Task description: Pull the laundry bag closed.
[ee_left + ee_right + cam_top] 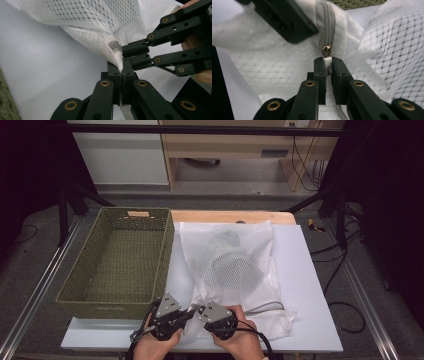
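One mesh bag (235,265) holds dark clothing; wicker basket (120,260) holds nothing.

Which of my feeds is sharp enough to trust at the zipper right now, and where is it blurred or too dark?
Right gripper view: zipper pull sharp, the other claw at top left blurred. Left gripper view: mesh bag crisp near the claw, white table washed out. High view: evenly lit table, dark edges, claws small.
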Tool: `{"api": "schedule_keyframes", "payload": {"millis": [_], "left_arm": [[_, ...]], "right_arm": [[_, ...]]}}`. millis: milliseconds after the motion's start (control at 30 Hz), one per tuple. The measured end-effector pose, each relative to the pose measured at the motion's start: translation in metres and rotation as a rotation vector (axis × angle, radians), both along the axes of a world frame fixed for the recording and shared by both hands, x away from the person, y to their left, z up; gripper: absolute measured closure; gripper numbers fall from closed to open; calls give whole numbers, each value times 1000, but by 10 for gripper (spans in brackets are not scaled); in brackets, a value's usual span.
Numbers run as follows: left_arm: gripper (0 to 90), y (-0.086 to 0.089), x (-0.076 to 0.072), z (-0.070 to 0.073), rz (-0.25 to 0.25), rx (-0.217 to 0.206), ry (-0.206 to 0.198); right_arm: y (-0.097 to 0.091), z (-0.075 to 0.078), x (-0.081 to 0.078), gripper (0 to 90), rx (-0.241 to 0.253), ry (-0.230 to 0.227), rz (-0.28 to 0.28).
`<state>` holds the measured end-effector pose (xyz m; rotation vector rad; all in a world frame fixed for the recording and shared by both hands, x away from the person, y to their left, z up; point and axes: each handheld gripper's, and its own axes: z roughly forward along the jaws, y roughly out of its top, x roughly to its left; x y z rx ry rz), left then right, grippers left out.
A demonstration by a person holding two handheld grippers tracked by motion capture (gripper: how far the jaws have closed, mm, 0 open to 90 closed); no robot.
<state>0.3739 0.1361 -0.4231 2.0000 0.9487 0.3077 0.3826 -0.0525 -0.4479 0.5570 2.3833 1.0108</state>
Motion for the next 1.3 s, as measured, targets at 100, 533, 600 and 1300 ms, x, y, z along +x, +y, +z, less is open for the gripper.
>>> {"api": "schedule_keyframes", "payload": {"millis": [100,533,600,1300], "left_arm": [[892,4,1,3,6,-8,-6],[891,6,-1,-2,17,15,-5],[891,8,-1,-3,23,18,-6],[888,24,-13,-24,84,49,48]], "right_arm": [[-4,-3,2,831,-10,10,-6],[-29,-1,6,831,-85,81,28],[-30,0,6,832,-99,84,38],[-27,10,7,871,-239,125,118]]}}
